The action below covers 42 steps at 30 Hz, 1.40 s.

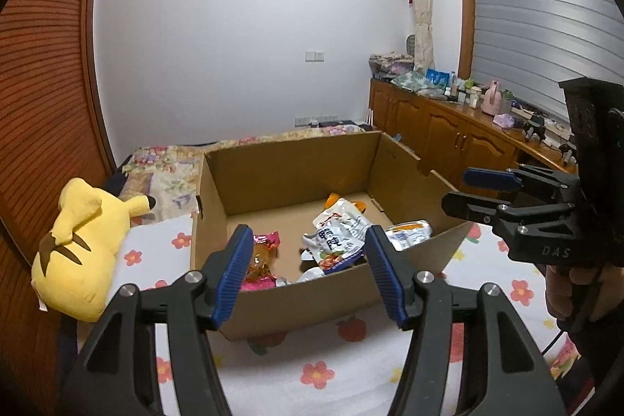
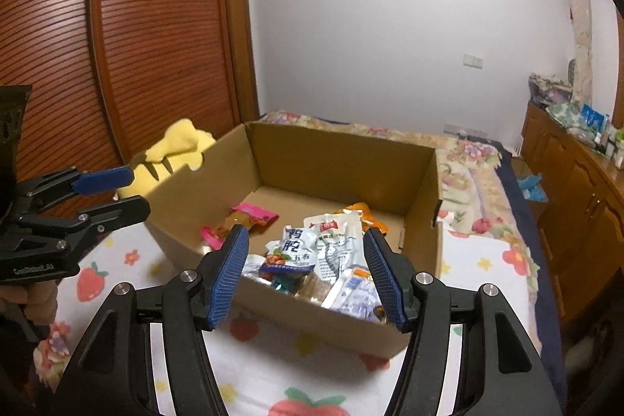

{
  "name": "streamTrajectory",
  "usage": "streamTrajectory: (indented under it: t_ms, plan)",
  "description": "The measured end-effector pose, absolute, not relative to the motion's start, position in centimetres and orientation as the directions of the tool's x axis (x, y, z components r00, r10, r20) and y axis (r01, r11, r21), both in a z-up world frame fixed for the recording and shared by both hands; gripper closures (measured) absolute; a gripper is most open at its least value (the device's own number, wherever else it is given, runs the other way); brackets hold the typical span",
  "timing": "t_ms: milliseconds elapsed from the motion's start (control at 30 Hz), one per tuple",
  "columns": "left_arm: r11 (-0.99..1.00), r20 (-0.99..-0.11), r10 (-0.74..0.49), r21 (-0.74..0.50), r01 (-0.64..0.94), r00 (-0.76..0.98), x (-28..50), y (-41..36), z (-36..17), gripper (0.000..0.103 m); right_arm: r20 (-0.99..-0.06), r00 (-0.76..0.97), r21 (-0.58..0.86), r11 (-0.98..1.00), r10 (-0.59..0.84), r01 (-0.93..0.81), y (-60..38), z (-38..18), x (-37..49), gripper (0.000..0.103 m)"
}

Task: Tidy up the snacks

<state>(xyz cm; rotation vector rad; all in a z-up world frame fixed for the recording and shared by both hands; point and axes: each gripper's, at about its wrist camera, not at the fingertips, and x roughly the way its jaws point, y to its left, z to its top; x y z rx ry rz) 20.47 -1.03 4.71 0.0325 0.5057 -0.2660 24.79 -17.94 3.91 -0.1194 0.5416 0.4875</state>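
Floral bedding [image 1: 312, 377] printed with strawberries and small flowers is covering the bed, with a slatted wooden wardrobe [image 1: 43, 84] on the left and a wooden cabinet [image 1: 448, 131] running along the far right wall. An open cardboard box [image 1: 288, 166] is sitting on the bed, and the snacks are lying loose on its floor: a white pouch with large Chinese characters [image 2: 300, 240] near the middle, a pink-ended wrapper [image 2: 249, 217] to its left, an orange packet [image 2: 362, 211] behind it, and a blue-and-white sachet [image 2: 351, 291] against the near wall. Both tongs are hovering just outside the near rim, each spread wide and holding nothing: the left tongs [image 1: 304, 271] are facing the pink wrapper's side, and the right tongs [image 2: 306, 273] are facing the white pouch. A yellow Pikachu plush [image 1: 82, 244] is lying beside the box on the left. Judging by the pose, the step in hand is reaching in for a packet. To do it well, it is probably best to be clearing the cardboard rim first, then descending on one pouch only, pinching a flat sealed edge so the slippery film is not sliding or dragging neighbours along.
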Motion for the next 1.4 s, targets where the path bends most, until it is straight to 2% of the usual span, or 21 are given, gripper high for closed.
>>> streamTrajectory:
  t_ms: [333, 467, 833, 867, 900, 1033, 1167, 1400]
  plan:
    - [0.964, -0.426, -0.241, -0.002, 0.266, 0.872, 16.3, -1.5, 6.7, 0.040, -0.463, 0.795, 0.017, 0.901, 0.392, -0.434, -19.2, 5.3, 20.2, 0.035]
    - [0.966, -0.408, -0.234, 0.002, 0.257, 0.882, 14.9, -1.6, 7.1, 0.034, -0.442, 0.811, 0.014, 0.907, 0.383, -0.421, -19.5, 5.7, 18.6, 0.033]
    - [0.985, -0.364, -0.149, 0.030, 0.172, 0.919, 11.9, -1.3, 7.4, 0.030, -0.373, 0.860, 0.003, 0.928, 0.348, -0.374, -20.3, 6.5, 14.8, 0.015]
    - [0.986, -0.364, -0.136, 0.036, 0.160, 0.922, 11.7, -1.3, 7.4, 0.025, -0.368, 0.865, 0.002, 0.931, 0.341, -0.366, -20.4, 6.6, 14.5, 0.014]
    - [0.988, -0.359, -0.122, 0.042, 0.146, 0.925, 11.5, -1.3, 7.4, 0.015, -0.363, 0.868, 0.001, 0.932, 0.338, -0.362, -20.5, 6.6, 14.3, 0.013]
    - [0.992, -0.316, -0.091, 0.053, 0.113, 0.944, 10.4, -1.3, 7.3, 0.006, -0.348, 0.879, 0.006, 0.939, 0.325, -0.345, -20.8, 6.6, 13.4, 0.009]
    - [0.994, -0.325, -0.090, 0.037, 0.107, 0.941, 10.1, -1.2, 7.2, 0.005, -0.338, 0.891, 0.009, 0.948, 0.303, -0.319, -20.9, 6.5, 12.7, 0.001]
    - [0.995, -0.327, -0.069, 0.043, 0.087, 0.943, 9.0, -1.3, 6.8, 0.005, -0.344, 0.902, 0.010, 0.961, 0.263, -0.276, -20.7, 5.9, 12.1, 0.000]
